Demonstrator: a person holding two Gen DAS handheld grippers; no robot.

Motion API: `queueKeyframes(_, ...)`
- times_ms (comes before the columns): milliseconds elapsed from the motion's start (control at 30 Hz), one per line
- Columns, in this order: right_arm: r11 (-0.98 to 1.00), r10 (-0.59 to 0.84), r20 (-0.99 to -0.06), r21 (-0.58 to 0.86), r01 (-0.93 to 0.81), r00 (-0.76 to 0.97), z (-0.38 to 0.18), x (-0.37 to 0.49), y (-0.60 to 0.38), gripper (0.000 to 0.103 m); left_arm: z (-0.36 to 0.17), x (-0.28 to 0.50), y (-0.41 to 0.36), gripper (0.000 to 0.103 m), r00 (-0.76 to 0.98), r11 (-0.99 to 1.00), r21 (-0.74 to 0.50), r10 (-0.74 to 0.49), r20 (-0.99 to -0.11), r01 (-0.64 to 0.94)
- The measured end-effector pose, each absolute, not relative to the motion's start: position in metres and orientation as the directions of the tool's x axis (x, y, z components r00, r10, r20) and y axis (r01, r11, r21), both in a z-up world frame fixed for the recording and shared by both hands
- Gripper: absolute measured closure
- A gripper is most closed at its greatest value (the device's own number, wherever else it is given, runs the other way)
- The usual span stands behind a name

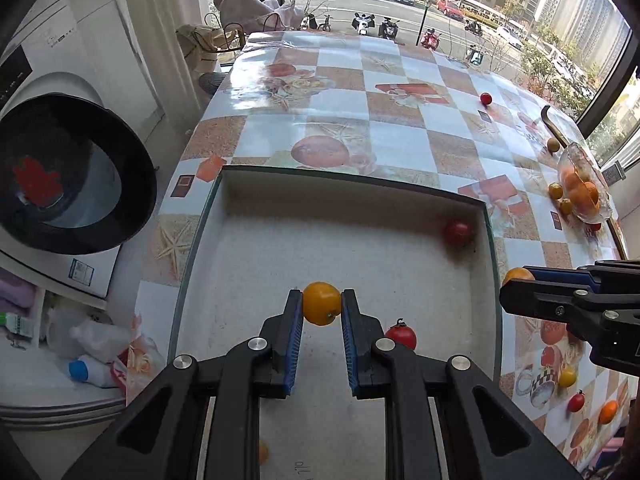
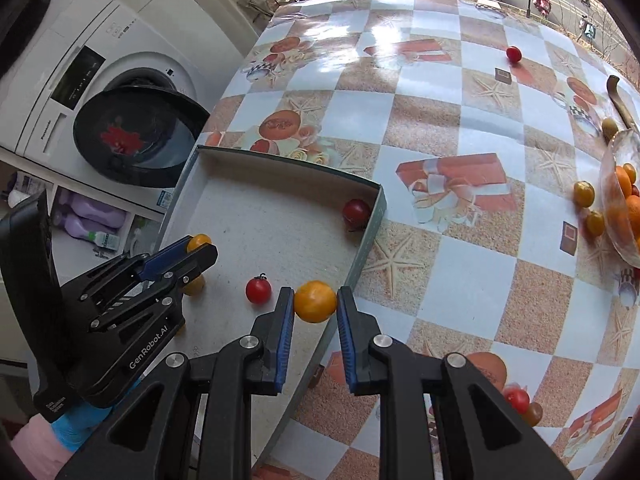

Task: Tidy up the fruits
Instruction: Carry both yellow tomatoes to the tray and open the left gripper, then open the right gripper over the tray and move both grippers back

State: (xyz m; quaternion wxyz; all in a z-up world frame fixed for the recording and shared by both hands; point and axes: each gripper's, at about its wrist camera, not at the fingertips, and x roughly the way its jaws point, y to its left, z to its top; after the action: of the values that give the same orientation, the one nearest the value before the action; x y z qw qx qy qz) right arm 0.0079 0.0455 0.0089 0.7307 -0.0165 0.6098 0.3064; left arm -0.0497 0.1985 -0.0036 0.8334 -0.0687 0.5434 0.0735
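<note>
A shallow box lid (image 1: 224,216) (image 2: 372,216) lies on the table. My left gripper (image 1: 321,304) (image 2: 200,246) is shut on a yellow tomato (image 1: 321,303) (image 2: 199,242) above the lid floor. My right gripper (image 2: 315,302) (image 1: 516,280) is shut on another yellow tomato (image 2: 315,301) (image 1: 517,275) over the lid's right rim. In the lid lie a dark red tomato (image 1: 458,232) (image 2: 356,212) in the far right corner, a red tomato (image 1: 401,335) (image 2: 258,290) near the front, and a yellow one (image 2: 195,286) under the left gripper.
A glass bowl (image 1: 576,160) (image 2: 612,184) of oranges sits at the table's right edge with small yellow tomatoes (image 2: 583,193) beside it. A red tomato (image 1: 486,98) (image 2: 513,54) lies far back. More tomatoes (image 1: 576,402) (image 2: 518,398) lie front right. A washing machine (image 2: 132,136) stands left.
</note>
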Motion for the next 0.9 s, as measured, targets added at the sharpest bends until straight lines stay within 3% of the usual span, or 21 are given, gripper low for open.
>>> queueKeyframes(767, 0.832, 0.297, -0.952, 0.220, -0.510, 0.074, -0.042, 0.023, 0.097, 0.080, -0.034, -0.025, 0.221, 0.080, 0.321, 0.979, 0.007, 0.075, -0.944, -0.206)
queueKeyframes(800, 0.830, 0.295, -0.952, 0.217, -0.514, 0.074, -0.042, 0.022, 0.097, 0.079, -0.034, -0.025, 0.221, 0.070, 0.320, 0.978, 0.024, 0.091, -0.943, -0.207)
queueKeyframes(833, 0.828, 0.291, -0.953, 0.210, -0.520, 0.078, -0.041, 0.022, 0.098, 0.079, -0.033, -0.025, 0.222, 0.042, 0.318, 0.976, 0.046, 0.114, -0.941, -0.213)
queueKeyframes(867, 0.825, 0.288, -0.954, 0.204, -0.528, 0.081, -0.041, 0.021, 0.099, 0.079, -0.033, -0.025, 0.223, 0.028, 0.321, 0.974, 0.054, 0.125, -0.939, -0.220)
queueKeyframes(900, 0.820, 0.287, -0.955, 0.201, -0.536, 0.080, -0.042, 0.021, 0.101, 0.077, -0.030, -0.027, 0.224, 0.025, 0.344, 0.975, 0.036, 0.112, -0.932, -0.220)
